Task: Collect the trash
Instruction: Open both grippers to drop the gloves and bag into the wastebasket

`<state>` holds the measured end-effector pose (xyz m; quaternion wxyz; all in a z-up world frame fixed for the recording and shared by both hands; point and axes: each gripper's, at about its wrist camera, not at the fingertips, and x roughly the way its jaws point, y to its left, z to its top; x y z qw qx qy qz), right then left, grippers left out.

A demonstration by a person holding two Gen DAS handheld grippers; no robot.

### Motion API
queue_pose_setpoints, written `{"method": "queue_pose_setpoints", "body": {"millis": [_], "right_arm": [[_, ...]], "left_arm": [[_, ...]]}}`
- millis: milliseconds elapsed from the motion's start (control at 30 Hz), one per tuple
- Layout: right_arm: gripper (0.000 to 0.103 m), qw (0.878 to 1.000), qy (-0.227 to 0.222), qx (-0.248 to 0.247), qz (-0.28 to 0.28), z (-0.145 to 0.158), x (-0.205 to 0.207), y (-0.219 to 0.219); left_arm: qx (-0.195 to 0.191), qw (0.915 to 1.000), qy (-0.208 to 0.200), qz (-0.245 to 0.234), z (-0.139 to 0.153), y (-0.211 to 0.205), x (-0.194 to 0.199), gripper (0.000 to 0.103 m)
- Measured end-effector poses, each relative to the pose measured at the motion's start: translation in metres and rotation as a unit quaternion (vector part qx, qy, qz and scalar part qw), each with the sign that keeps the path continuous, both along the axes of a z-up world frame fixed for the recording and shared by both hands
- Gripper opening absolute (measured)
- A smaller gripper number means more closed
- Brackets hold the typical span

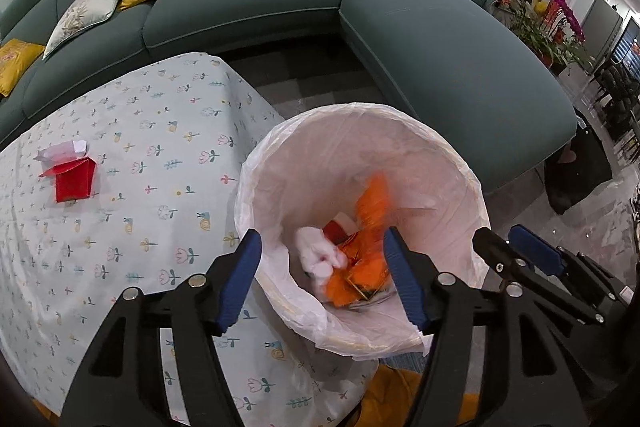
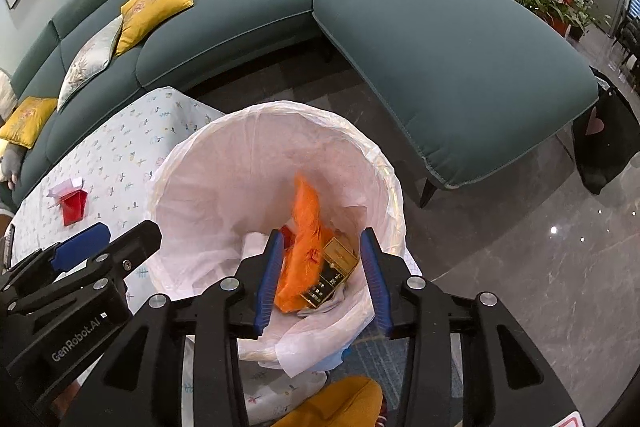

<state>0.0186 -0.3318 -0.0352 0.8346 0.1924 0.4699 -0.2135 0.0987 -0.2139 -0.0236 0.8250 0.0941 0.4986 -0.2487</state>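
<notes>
A bin lined with a white plastic bag [image 1: 452, 163] [image 2: 360, 155] stands beside the table. Inside lie an orange wrapper [image 1: 372, 211] [image 2: 306, 223], a white crumpled tissue [image 1: 316, 255], red scraps and a gold-and-black box [image 2: 334, 273]. The orange wrapper looks blurred in the left wrist view. My left gripper [image 1: 326, 281] is open and empty above the bin's near rim. My right gripper [image 2: 322, 281] is open and empty over the bin's mouth. A red paper carton [image 1: 74, 179] [image 2: 74, 207] and a white crumpled paper [image 1: 62, 150] [image 2: 66, 185] lie on the table.
The table has a pale floral cloth [image 1: 160, 163] [image 2: 132, 147], left of the bin. A teal sectional sofa [image 1: 440, 59] [image 2: 440, 59] with cushions curves behind. A black bag [image 2: 604, 143] stands at the right. Grey tiled floor [image 2: 540, 267] lies right of the bin.
</notes>
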Motion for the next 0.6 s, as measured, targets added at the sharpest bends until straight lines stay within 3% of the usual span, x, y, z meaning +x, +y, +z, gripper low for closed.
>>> {"method": "queue_pose_setpoints", "body": {"millis": [600], "right_arm": [[0.047, 0.999, -0.011, -0.024, 0.03, 0.023, 0.009, 0.036]], "left_arm": [[-0.007, 0.9992, -0.005, 0.039, 0.013, 0.046, 0.006, 0.062]]}}
